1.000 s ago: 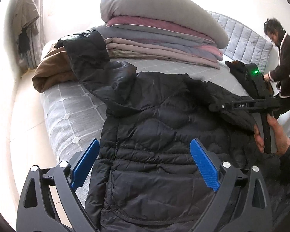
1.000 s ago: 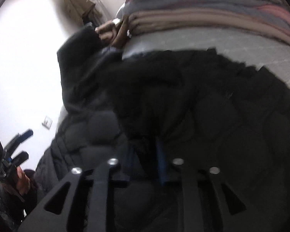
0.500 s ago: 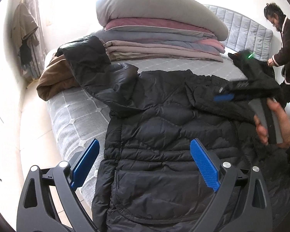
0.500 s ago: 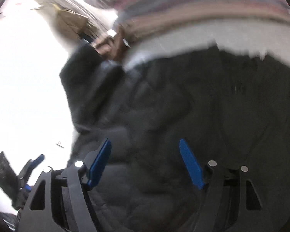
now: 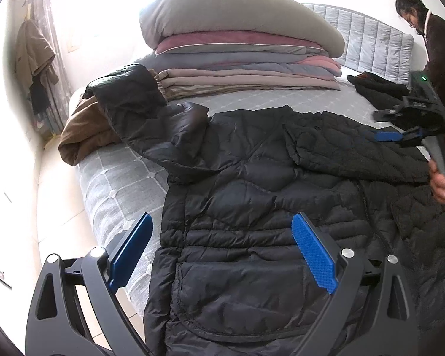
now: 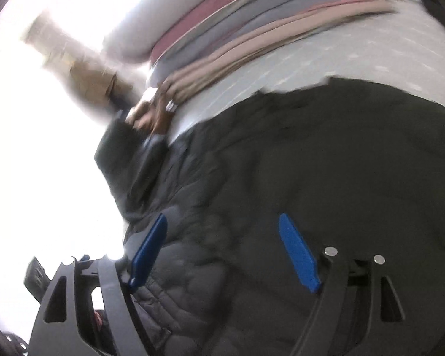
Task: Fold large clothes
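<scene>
On the bed (image 5: 109,184): one jacket (image 5: 252,207).

Bright room, full of white light from a window (image 5: 83,14) on the left. Big bed (image 5: 109,178) in the middle, with a grey cover marked in squares. Soft grey headboard (image 5: 368,35) at the far end. Tall pile of folded blankets (image 5: 246,71) on the bed, pink, grey and tan, topped by a fat grey pillow (image 5: 231,20). Brown blanket (image 5: 83,130) bunched at the bed's left edge. Pale curtain (image 5: 49,44) by the window, with a brown coat (image 5: 34,50) hung in front of it. Light tiled floor (image 5: 56,207) beside the bed. Person in dark clothes (image 5: 439,50) at the far right corner, bent over the bed.
</scene>
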